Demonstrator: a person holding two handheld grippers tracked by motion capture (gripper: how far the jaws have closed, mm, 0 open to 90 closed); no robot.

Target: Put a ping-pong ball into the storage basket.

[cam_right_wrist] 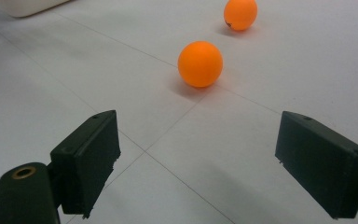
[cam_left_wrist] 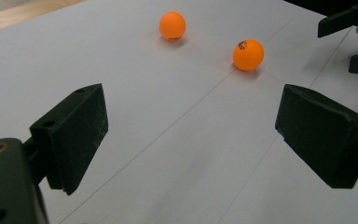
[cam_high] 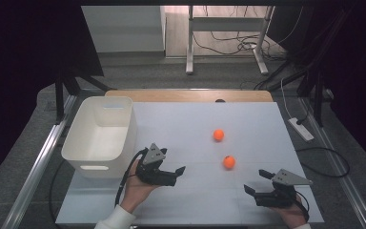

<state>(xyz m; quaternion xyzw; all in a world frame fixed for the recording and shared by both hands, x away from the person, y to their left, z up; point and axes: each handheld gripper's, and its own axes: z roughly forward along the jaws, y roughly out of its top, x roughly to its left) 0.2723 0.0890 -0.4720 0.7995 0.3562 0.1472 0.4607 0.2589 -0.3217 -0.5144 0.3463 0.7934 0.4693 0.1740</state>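
Left gripper (cam_high: 180,170): we see it in the person's left hand (cam_high: 140,187), low over the white table sheet (cam_high: 190,129), just right of the bin; jaws spread wide, nothing betw. them. In the left gripper view both black jaws stand far apart w/ bare sheet in the gap.

Right gripper (cam_high: 256,182): held at the near right of the sheet, pointing left and away; released too, jaws wide, empty. In the right gripper view the gap betw. the jaws shows sheet, w/ the near ball ahead of it.

Near ball (cam_high: 228,162): orange, on the sheet, betw. the two grippers but a bit farther up the table; touching neither. We make out a small dark mark on it in the left gripper view (cam_left_wrist: 248,54). In the right gripper view (cam_right_wrist: 200,64) it sits ahead of the open jaws, slightly left of centre.

Far ball (cam_high: 218,135): orange, on the sheet, beyond the near ball and apart from it; approx. mid-table.

Bin (cam_high: 100,136): white plastic tub at the left edge of the sheet, upright, open top; we see nothing inside it from the high view.

Seams: thin lines cross the sheet; the near ball lies close to one.
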